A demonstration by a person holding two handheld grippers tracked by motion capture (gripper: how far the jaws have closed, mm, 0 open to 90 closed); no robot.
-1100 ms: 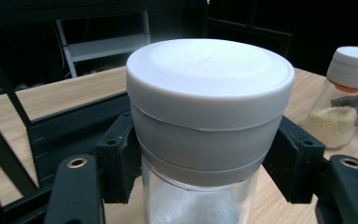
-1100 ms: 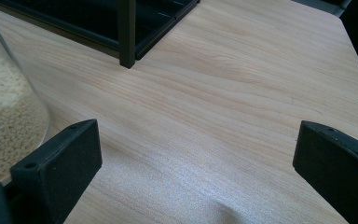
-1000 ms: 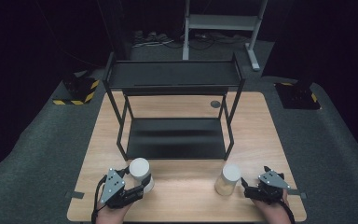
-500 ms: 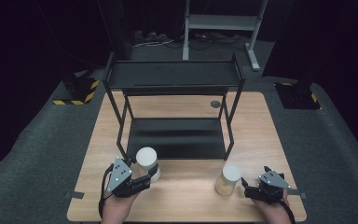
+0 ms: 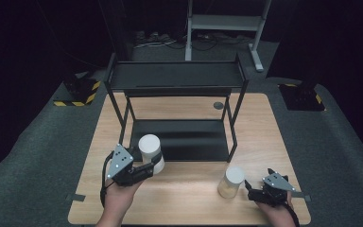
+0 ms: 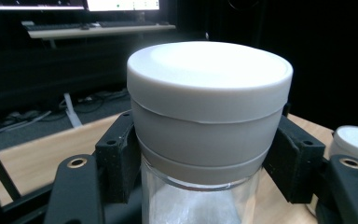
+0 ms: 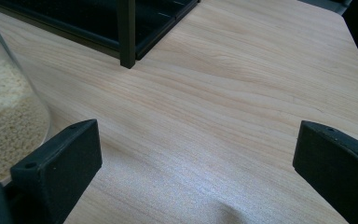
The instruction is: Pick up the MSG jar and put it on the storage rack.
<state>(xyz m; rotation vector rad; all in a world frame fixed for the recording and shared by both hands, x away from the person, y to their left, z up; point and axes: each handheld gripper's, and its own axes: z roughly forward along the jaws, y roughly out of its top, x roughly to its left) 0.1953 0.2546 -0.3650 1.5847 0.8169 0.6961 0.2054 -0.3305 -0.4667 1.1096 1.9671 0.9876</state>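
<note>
Jaws of my left gripper (image 5: pixel 152 166) squeeze the white-lidded jar (image 6: pixel 209 121) between them; my right gripper (image 7: pixel 196 177) gapes wide, grain jar (image 7: pixel 7 112) just outside.

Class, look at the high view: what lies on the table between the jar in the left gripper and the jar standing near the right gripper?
Bare wooden table; nothing lies between the held jar and the standing jar, as the high view shows.

- High view: worktop (image 5: pixel 189 189) lit evenly from overhead; surrounding room falls to near black.
- Soft shadow under the black rack (image 5: pixel 177 113).
- Left gripper view: white jar lid (image 6: pixel 209 77) overexposed on top, glare washes out detail; background dim, out of focus.
- Right gripper view: pale sheen on wood grain; near foreground slightly soft.
</note>
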